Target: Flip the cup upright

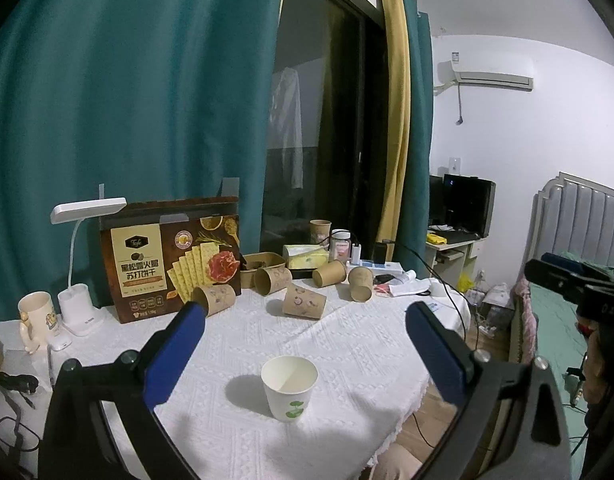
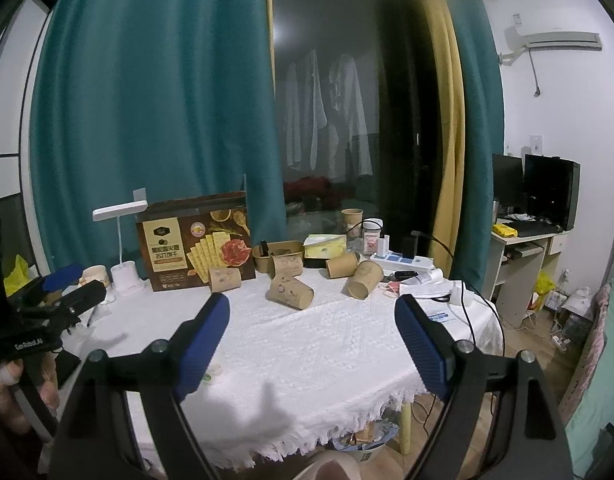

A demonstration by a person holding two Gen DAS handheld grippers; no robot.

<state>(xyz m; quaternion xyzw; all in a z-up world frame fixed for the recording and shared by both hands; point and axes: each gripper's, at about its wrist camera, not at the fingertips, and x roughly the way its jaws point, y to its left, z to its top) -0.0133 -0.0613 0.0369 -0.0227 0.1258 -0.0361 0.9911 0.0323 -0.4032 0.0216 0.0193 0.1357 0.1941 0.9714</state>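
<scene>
The white cup [image 1: 289, 387] stands upright on the white tablecloth [image 1: 347, 360], mouth up, a little green print on its wall, and that looks like the job done for this one. The left gripper [image 1: 305, 322] has its blue pads spread wide, nothing between them but air; the cup sits just below and between them in the left wrist view, clear of both pads, no contact. Over to the right gripper [image 2: 313, 314], also spread wide and empty, hanging over bare cloth on the near side of the table. From the right wrist view the white cup is mostly hidden behind that gripper's left finger, only a sliver showing. Now take the cracker box [image 1: 171, 260] as the marker: in front of it and off to its right lies a scatter of brown paper cups [image 1: 305, 300], several on their sides, one tipped against the box's lower right corner, another further right that seems to stand mouth down, though it is hard to be sure at this range. A white desk lamp [image 1: 81, 268] and a cream mug [image 1: 37, 312] stand to the box's left. So, my read: one cup righted and released, both hands free, and if the brown ones count, plenty left to turn.
</scene>
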